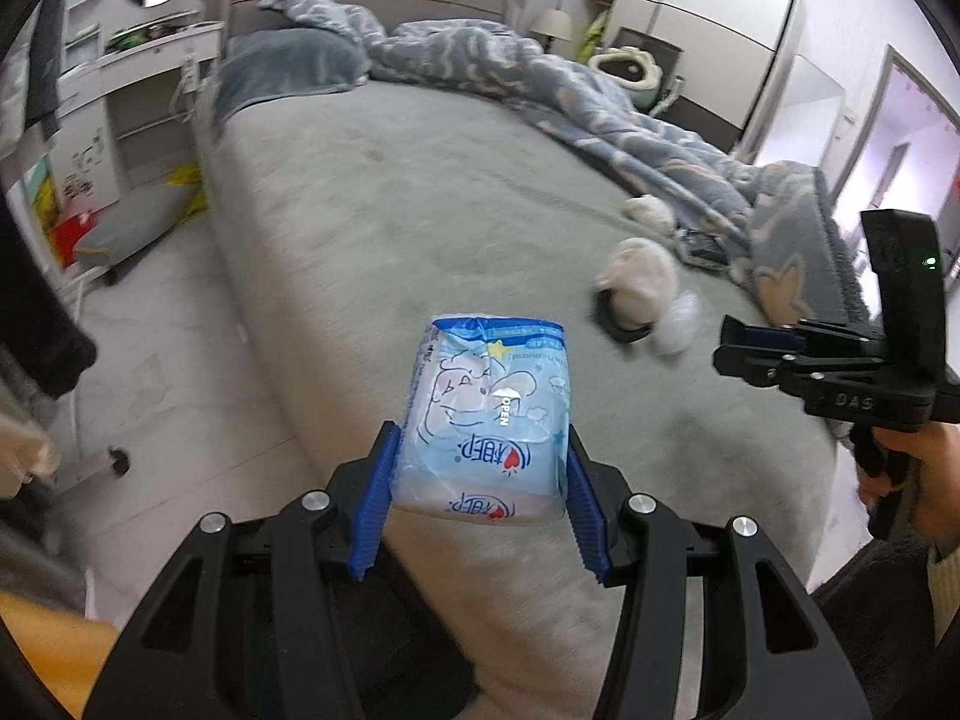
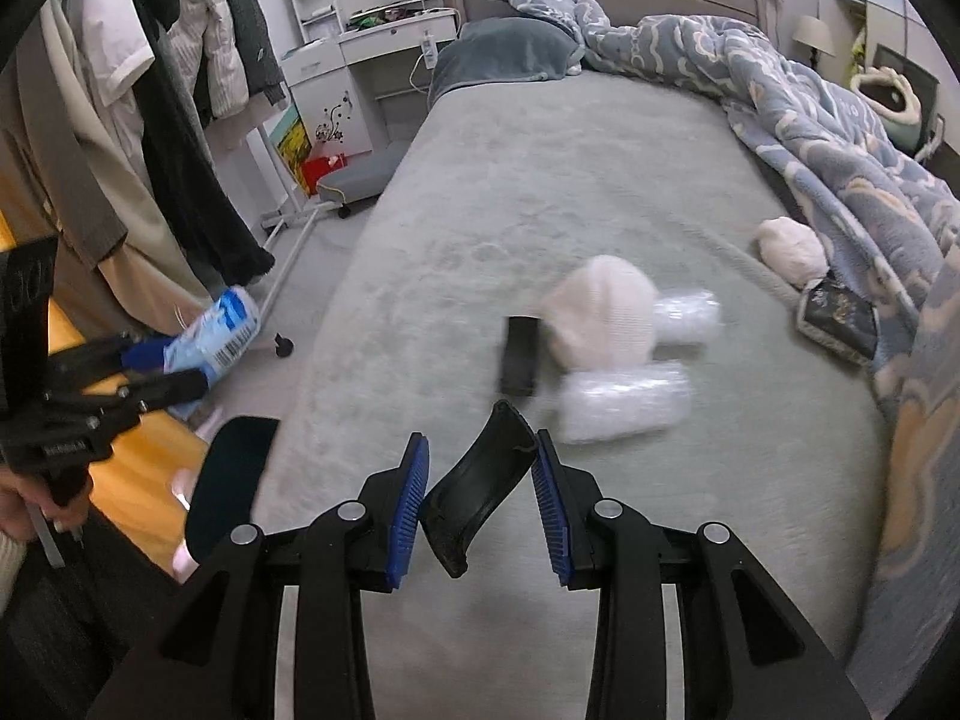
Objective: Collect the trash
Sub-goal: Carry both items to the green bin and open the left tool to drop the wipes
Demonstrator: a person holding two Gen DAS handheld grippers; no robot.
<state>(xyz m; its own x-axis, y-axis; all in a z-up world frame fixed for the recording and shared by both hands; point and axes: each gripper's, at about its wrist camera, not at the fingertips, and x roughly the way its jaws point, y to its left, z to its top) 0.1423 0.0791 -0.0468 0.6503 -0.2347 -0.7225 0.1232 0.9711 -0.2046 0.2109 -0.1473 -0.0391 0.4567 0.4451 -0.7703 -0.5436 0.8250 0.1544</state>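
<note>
- While both loads are carried, the left gripper (image 1: 480,468) is kept pinched on the blue tissue pack (image 1: 489,414), which hangs over the near edge of the bed (image 1: 420,192).
- The right gripper (image 2: 480,498) is clamped on a curved black plastic piece (image 2: 480,480), above the bed's near end.
- Pressure should be held steady on both items; the soft pack is judged likely to slip.
- Remaining items on the bed, two clear wrapped bundles (image 2: 624,402) and a white hat (image 2: 600,312), lie just beyond.
- Open floor (image 1: 174,324) is available left of the bed; the clothes rack (image 2: 180,90) there should be avoided.
</note>
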